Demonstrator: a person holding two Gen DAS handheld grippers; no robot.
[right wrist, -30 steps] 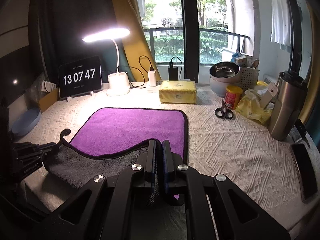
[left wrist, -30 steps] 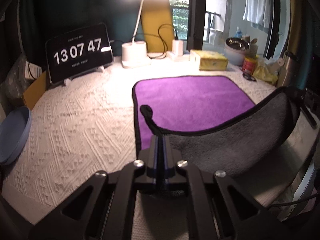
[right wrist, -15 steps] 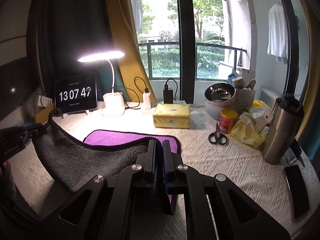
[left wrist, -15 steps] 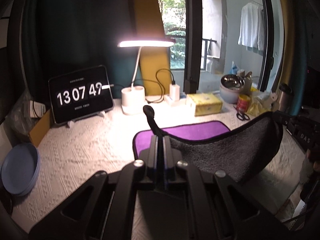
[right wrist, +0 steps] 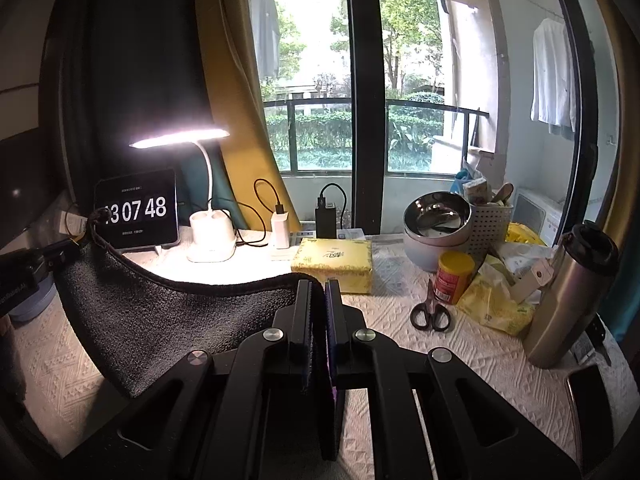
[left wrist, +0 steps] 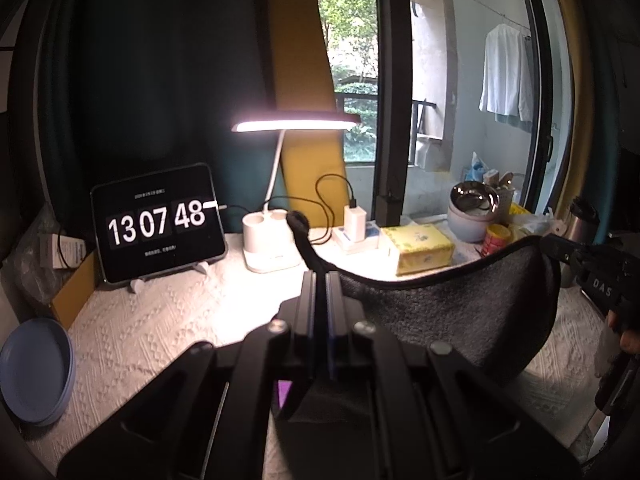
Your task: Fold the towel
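The towel (left wrist: 452, 316) is purple on one side and grey on the other, with a black hem. It hangs lifted between both grippers, grey side facing the cameras, sagging in the middle above the table. My left gripper (left wrist: 320, 280) is shut on one corner, where the black hanging loop (left wrist: 299, 224) sticks up. My right gripper (right wrist: 318, 288) is shut on the other corner. The towel (right wrist: 160, 312) stretches left to the other gripper in the right wrist view. The purple side is almost all hidden.
A white textured cloth (right wrist: 472, 364) covers the table. At the back stand a clock tablet (left wrist: 156, 224), a lit desk lamp (left wrist: 268, 244) and a yellow tissue pack (right wrist: 334, 264). Scissors (right wrist: 430, 312), a red tin, a steel flask (right wrist: 568, 296) and a phone lie to the right; blue plates (left wrist: 36, 368) to the left.
Both grippers have raised the towel's near edge higher off the table. The purple face that lay flat is now hidden behind the hanging grey side.
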